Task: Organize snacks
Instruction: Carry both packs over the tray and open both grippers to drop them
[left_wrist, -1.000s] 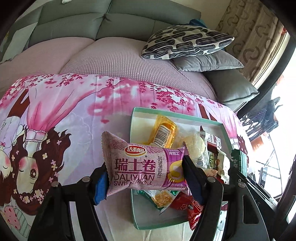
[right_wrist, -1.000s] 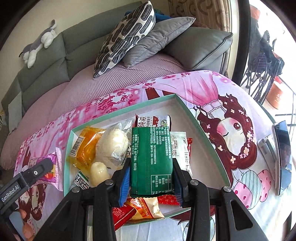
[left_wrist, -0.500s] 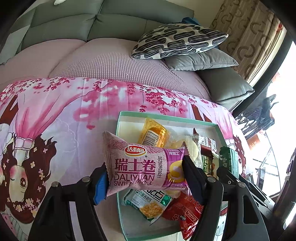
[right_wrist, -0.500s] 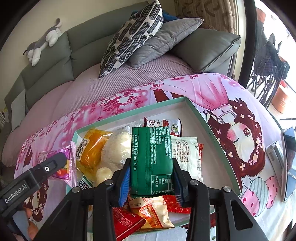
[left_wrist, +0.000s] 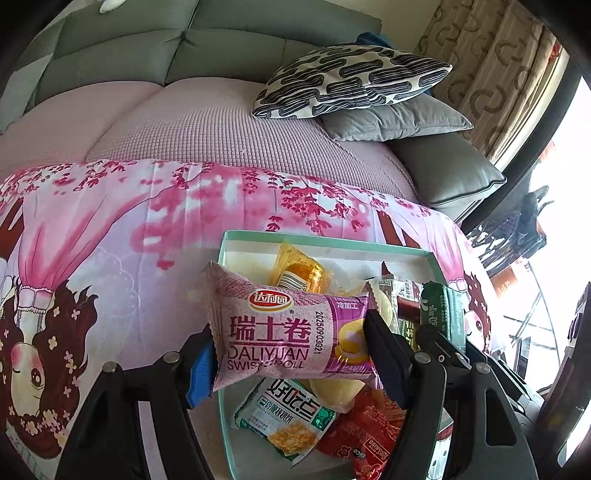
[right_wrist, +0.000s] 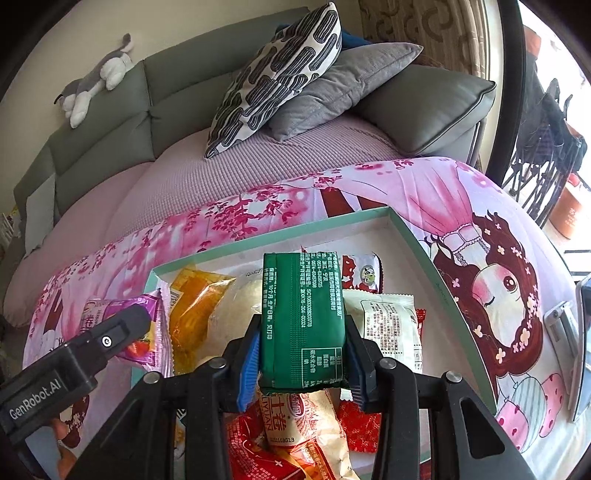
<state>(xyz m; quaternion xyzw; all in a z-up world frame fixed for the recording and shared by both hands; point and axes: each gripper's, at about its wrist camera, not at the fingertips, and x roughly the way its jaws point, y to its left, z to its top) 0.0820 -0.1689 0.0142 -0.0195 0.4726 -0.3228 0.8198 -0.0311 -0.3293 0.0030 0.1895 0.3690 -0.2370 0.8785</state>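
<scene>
Left tongs are clamped on a pink Swiss roll packet, gripping it by both ends so it lies crosswise, label facing the camera. The packet hangs above the near-left corner of the teal tray, half over the tray and half over the pink cartoon cloth that covers the desk.

Over to the right tongs, which are squeezed onto a green snack packet, held lengthwise with its printed back up, raised over the middle of the tray.

Down in the tray it is a jumble: an orange wrapped cake at the far left, a pale round bun just beside it, a white sachet to the right of the green packet, and a small red-and-white packet beyond. Nearer the camera sit red wrappers and a beige Swiss roll packet, partly hidden under the tongs. From the left wrist view, a green-and-white cracker packet lies under the pink one.

Behind the desk, a grey sofa carries a patterned pillow, and a plush toy lies on its backrest.
</scene>
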